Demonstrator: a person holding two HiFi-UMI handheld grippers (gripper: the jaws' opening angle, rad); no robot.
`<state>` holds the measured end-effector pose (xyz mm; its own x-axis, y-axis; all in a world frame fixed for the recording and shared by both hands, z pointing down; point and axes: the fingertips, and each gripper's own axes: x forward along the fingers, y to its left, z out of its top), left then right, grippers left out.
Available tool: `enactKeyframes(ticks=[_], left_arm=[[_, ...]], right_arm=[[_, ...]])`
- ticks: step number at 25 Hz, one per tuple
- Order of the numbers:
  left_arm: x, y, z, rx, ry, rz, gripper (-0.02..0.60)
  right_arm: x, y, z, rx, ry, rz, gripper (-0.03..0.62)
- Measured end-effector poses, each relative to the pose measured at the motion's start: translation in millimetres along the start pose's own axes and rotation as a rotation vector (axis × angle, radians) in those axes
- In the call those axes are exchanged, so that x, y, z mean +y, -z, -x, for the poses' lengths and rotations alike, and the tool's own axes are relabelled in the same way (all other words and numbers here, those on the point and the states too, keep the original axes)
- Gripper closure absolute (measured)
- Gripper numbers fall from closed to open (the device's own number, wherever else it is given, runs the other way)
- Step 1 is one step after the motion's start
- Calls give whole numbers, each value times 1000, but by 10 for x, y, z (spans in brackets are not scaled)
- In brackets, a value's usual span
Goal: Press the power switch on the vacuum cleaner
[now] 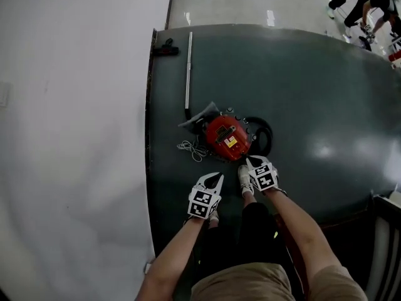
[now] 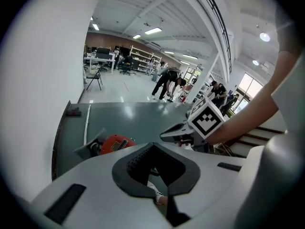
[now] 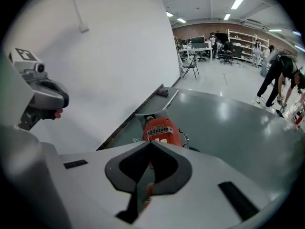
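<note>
Down on a dark green mat (image 1: 313, 93) beside a white wall (image 1: 75, 137), in a wide workshop hall with shelves far behind. Holds the left gripper (image 1: 217, 177) closed, tips pressed together, nothing gripped. Same with the right gripper (image 1: 250, 162): closed, empty, angled downward. Hovers both just short of the vacuum cleaner (image 1: 227, 137), the right one nearer to its near edge, the left one a little back and off to the left, neither touching it. Finds that red vacuum cleaner lying on the mat toward the wall side, straight ahead of the right jaws in the right gripper view. Cannot pick out the power switch from here. Spots a black hose (image 1: 263, 133) coiled against the body's right, a grey part (image 1: 199, 116) at its far-left corner, a tangle of white cord (image 1: 190, 148) on its left. Further out, picks up a metal tube (image 1: 188, 68) stretched along the mat and a small black piece (image 1: 166, 49) near the mat's far-left corner. Way back, catches people (image 1: 366, 8) bending over on the shiny floor.
</note>
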<state>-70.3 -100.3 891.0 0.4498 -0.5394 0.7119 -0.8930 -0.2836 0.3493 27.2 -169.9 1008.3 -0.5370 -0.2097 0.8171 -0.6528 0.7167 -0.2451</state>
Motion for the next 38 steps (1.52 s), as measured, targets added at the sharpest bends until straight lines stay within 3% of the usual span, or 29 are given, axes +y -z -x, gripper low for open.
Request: enactKeyframes(ticks=[7, 13, 20, 25, 34, 38], left_arm=[[297, 259, -473, 78, -2, -3, 578], [420, 401, -825, 91, 83, 52, 578], [795, 603, -1178, 109, 21, 109, 578], [1049, 627, -1432, 110, -44, 166, 580], [1012, 743, -1591, 134, -26, 162, 580], [987, 711, -1588, 135, -26, 147, 578]], right_arm=[[-110, 178, -891, 119, -54, 96, 585], [-319, 499, -1589, 205, -30, 126, 585], [-449, 875, -2138, 273, -1, 91, 585], [-585, 1004, -2311, 294, 42, 100, 585], [-530, 941, -2389, 269, 37, 132, 585], [-590, 985, -2443, 313, 45, 26, 585]])
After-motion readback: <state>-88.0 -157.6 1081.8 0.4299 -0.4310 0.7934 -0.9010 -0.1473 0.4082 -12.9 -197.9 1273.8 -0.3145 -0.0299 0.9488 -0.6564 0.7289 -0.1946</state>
